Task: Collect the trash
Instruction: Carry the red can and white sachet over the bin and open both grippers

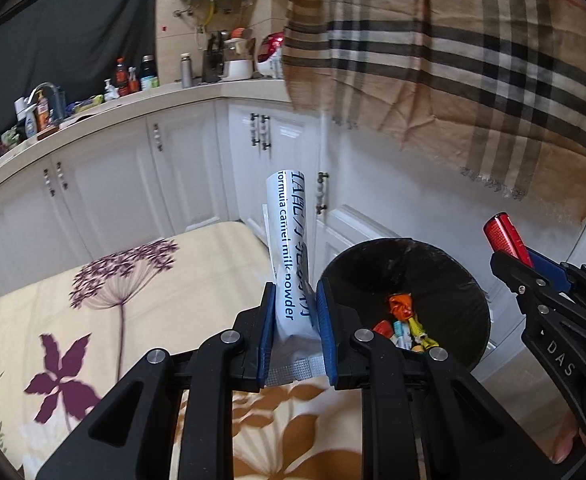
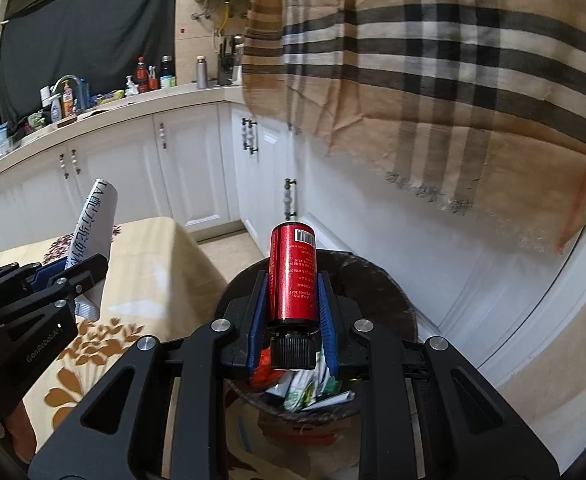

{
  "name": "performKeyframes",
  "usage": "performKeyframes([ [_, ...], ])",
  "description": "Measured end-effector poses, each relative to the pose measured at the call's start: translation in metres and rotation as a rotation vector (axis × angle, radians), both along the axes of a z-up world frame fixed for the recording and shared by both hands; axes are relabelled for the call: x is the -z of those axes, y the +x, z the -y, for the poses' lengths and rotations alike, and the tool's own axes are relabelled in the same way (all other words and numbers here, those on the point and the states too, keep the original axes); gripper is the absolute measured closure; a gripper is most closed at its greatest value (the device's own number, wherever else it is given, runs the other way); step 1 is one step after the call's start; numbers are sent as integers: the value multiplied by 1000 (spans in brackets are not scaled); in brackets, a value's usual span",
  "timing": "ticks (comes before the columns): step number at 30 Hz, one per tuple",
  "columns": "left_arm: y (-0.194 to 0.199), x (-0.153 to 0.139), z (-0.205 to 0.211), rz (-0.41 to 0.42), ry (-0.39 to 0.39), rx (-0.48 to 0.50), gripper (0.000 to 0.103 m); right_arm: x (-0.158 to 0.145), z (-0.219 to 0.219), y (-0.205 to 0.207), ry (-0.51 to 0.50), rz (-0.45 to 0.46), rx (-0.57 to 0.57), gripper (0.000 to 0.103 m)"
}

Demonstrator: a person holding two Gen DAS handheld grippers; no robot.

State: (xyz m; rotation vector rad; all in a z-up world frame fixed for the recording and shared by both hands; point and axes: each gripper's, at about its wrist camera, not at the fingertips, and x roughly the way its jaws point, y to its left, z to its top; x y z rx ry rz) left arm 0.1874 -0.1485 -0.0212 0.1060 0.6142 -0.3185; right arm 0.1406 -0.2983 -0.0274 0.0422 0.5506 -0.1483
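My left gripper [image 1: 296, 316] is shut on a white milk powder sachet [image 1: 291, 248] with blue lettering, held upright over the table edge just left of the black trash bin [image 1: 445, 280]. My right gripper [image 2: 293, 312] is shut on a red bottle [image 2: 293, 276] with a black cap, held directly above the bin [image 2: 389, 304]. The bin holds several wrappers [image 1: 405, 320]. The right gripper with the bottle [image 1: 507, 238] shows at the right of the left wrist view; the left gripper with the sachet [image 2: 93, 224] shows at the left of the right wrist view.
A table with a floral cloth [image 1: 93, 304] lies left of the bin. White kitchen cabinets [image 1: 173, 172] stand behind, with a cluttered counter [image 1: 93, 100] on top. A plaid cloth [image 1: 473, 60] hangs at the upper right.
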Motion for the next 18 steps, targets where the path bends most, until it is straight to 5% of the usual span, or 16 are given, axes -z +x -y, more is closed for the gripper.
performKeyframes([
  [18, 43, 18, 56, -22, 39, 58, 82, 27, 38, 38, 6, -33, 62, 80],
])
